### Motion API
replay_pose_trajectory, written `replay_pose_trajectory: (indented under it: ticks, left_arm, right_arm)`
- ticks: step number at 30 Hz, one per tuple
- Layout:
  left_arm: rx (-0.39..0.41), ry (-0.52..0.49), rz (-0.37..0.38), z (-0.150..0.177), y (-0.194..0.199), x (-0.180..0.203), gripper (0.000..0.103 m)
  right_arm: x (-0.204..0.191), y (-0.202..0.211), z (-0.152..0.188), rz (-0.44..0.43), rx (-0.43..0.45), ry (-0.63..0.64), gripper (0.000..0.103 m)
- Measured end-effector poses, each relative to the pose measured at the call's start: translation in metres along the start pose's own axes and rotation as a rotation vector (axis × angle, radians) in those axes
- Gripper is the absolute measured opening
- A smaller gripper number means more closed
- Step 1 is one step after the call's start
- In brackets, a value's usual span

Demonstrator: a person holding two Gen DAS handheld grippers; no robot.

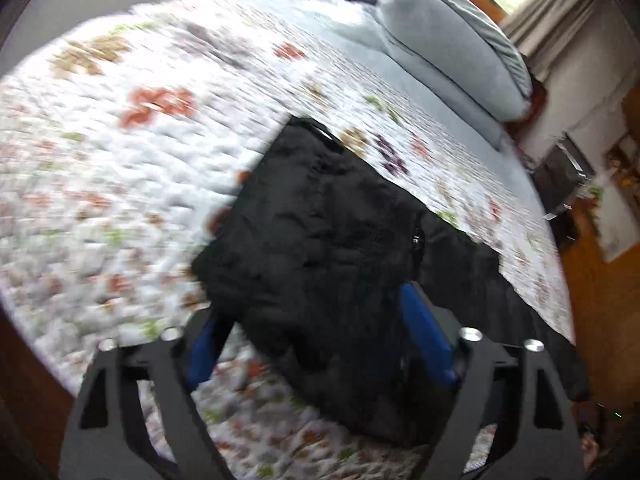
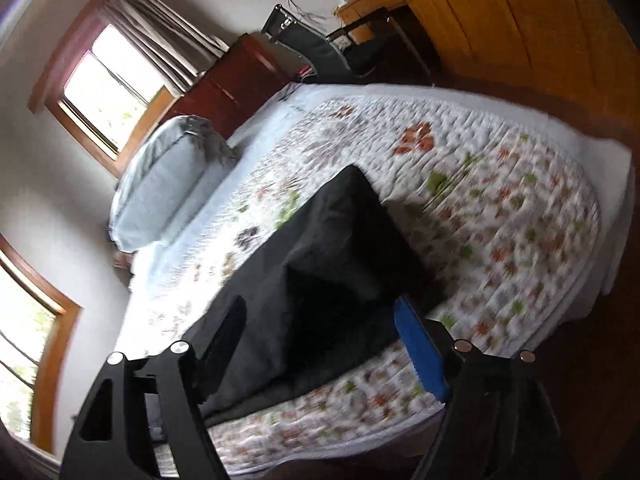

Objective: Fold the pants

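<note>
Left wrist view shows the left gripper spread over the folded pants on the quilt, the right gripper likewise spread, so a trailing finger may snag and undo the fold.

A home bedroom: a bed with a floral quilt, a pillow at its head, curtained window behind, wooden wardrobe beyond.

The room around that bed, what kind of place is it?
Most likely a home bedroom: a bed with a flowered quilt, a pale blue pillow at its head, curtained windows, and a wooden dresser. Black pants lie on the quilt.
</note>
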State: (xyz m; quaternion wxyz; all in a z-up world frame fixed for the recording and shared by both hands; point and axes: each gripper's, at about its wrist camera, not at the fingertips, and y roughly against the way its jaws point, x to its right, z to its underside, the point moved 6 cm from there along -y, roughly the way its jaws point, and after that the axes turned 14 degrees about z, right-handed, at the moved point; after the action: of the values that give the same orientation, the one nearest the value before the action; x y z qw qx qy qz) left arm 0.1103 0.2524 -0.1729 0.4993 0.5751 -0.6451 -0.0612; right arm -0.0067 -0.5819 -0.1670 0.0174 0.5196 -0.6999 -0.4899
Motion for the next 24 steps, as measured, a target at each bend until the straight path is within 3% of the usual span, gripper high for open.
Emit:
replay_pose_trajectory:
  ticks: [6, 11, 14, 15, 18, 20, 23, 24]
  left_arm:
    - [0.077, -0.016, -0.012, 0.003, 0.046, 0.019, 0.086]
    - [0.123, -0.138, 0.011, 0.005, 0.058, 0.066, 0.092]
    - [0.075, -0.201, 0.048, 0.013, 0.034, 0.092, 0.094]
    - [0.041, -0.220, 0.048, 0.017, 0.021, 0.098, 0.094]
    - [-0.075, -0.250, 0.029, 0.031, -0.019, 0.100, 0.094]
    - [-0.134, -0.238, 0.022, 0.040, -0.041, 0.094, 0.094]
    - [-0.179, -0.220, -0.014, 0.046, -0.060, 0.081, 0.094]
    - [-0.176, -0.221, -0.015, 0.047, -0.062, 0.078, 0.094]
  right_arm:
    - [-0.025, -0.004, 0.005, -0.092, -0.042, -0.050, 0.081]
    - [-0.036, -0.038, -0.002, -0.008, -0.130, -0.158, 0.087]
    - [-0.029, -0.063, -0.009, 0.040, -0.169, -0.263, 0.087]
    - [-0.028, -0.069, -0.012, 0.023, -0.168, -0.280, 0.085]
    - [-0.025, -0.091, -0.022, 0.049, -0.193, -0.329, 0.039]
    - [-0.027, -0.098, -0.028, 0.079, -0.208, -0.327, 0.020]
    - [-0.049, -0.091, -0.042, 0.039, -0.180, -0.244, 0.013]
    - [-0.064, -0.080, -0.050, -0.018, -0.147, -0.206, 0.013]
